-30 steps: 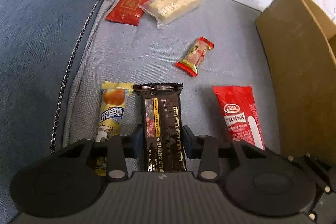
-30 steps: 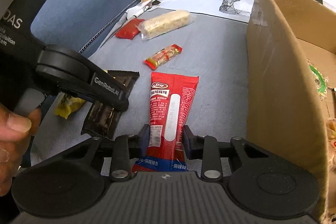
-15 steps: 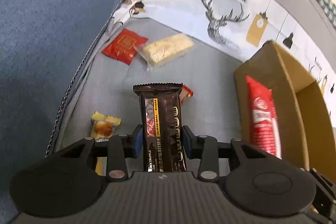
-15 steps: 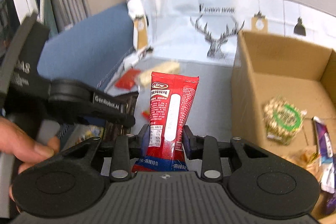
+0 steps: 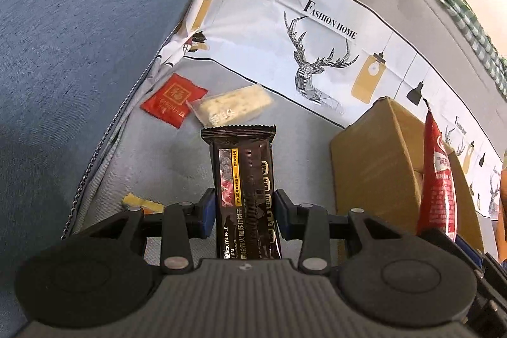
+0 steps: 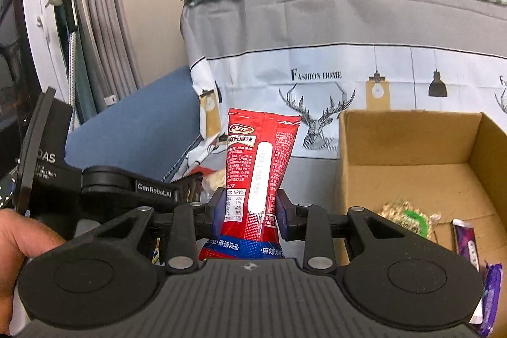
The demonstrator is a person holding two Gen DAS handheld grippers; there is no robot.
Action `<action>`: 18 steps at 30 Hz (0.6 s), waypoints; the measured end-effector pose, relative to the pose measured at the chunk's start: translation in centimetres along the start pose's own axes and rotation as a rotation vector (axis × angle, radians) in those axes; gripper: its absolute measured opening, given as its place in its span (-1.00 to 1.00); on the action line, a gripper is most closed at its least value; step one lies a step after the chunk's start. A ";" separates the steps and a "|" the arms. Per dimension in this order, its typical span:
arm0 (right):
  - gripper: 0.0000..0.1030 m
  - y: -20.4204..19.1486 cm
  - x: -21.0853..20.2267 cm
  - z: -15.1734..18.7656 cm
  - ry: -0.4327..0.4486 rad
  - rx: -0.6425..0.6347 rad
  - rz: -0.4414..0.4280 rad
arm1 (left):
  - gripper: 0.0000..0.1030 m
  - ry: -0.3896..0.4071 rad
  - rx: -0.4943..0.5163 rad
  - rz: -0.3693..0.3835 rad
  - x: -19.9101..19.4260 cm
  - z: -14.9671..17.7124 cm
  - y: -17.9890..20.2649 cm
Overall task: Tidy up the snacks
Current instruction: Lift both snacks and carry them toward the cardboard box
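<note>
My left gripper is shut on a dark brown cracker pack and holds it upright above the grey sofa seat. My right gripper is shut on a red spicy-strip pack, held up left of the open cardboard box. The red pack and the box also show at the right of the left wrist view. The left gripper's body shows at the left of the right wrist view.
On the seat lie a red square packet, a pale nougat bar and a yellow snack. In the box are a green-labelled nut cake and purple wrappers. A deer-print cloth covers the backrest.
Both grippers have lifted with their packs off the seat. The right one has risen higher and now looks across the top of the box.
</note>
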State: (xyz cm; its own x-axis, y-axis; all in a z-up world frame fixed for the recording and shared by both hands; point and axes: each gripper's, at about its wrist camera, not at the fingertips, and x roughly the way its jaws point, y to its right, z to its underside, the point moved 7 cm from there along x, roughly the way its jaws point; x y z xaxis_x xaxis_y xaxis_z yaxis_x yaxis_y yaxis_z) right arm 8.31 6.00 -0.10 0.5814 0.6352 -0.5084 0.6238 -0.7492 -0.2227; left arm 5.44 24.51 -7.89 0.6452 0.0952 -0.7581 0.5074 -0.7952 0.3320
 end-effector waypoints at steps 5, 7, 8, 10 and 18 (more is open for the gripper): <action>-0.35 0.9 -0.4 -0.4 0.018 0.012 0.006 | -0.17 0.011 0.008 0.013 0.0 -0.2 0.6; -0.35 1.4 -0.5 -0.7 0.030 0.020 0.011 | -0.17 0.016 0.011 0.017 0.0 -0.2 0.8; -0.35 1.6 -0.7 -0.7 0.033 0.022 0.014 | -0.17 0.017 0.015 0.018 0.0 -0.2 0.9; -0.35 2.1 -0.8 -0.9 0.034 0.033 0.018 | -0.17 0.018 0.020 0.018 0.0 -0.2 1.2; -0.35 3.1 -1.0 -0.9 0.031 0.045 0.036 | -0.17 0.022 0.031 0.016 0.3 -0.2 1.9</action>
State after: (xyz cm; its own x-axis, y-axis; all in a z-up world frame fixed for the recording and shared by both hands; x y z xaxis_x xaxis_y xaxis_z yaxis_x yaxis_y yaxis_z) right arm 10.16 3.22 0.44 0.6189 0.6129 -0.4912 0.5787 -0.7787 -0.2425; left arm 6.68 23.11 -7.37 0.6658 0.0949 -0.7401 0.4788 -0.8151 0.3262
